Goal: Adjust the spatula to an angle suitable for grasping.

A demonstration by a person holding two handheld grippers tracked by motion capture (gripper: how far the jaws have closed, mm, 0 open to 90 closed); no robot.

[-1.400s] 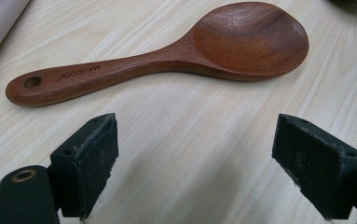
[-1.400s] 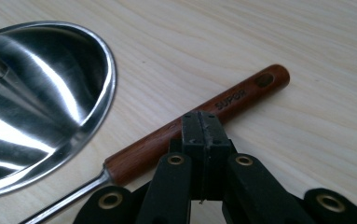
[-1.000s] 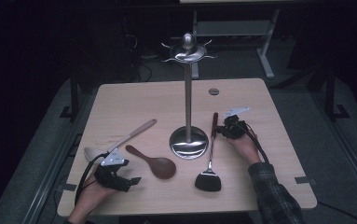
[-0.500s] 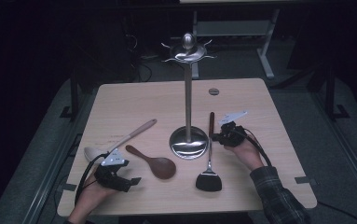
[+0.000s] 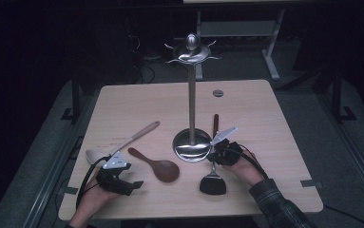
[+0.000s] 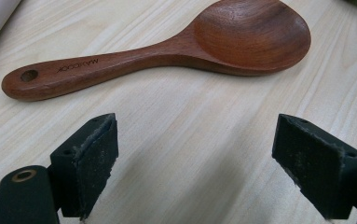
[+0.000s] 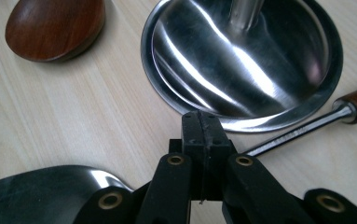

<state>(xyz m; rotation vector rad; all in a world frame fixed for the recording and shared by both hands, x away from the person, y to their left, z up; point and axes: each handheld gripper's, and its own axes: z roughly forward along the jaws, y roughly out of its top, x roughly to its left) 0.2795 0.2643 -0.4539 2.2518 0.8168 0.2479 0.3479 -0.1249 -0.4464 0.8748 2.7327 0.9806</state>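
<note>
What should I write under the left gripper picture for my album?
Open left gripper hovers over the table, just short of the brown wooden spoon.

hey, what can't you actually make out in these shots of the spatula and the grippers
- Right gripper, right gripper view: jaws together over the spatula shank; the contact is hidden by the pads.
- Spatula blade, same view: cut by the bottom edge.
- Left gripper, high view: jaws too small to read.

Lab: lone table (image 5: 137, 99), dark room, floor cables (image 5: 147, 71).
</note>
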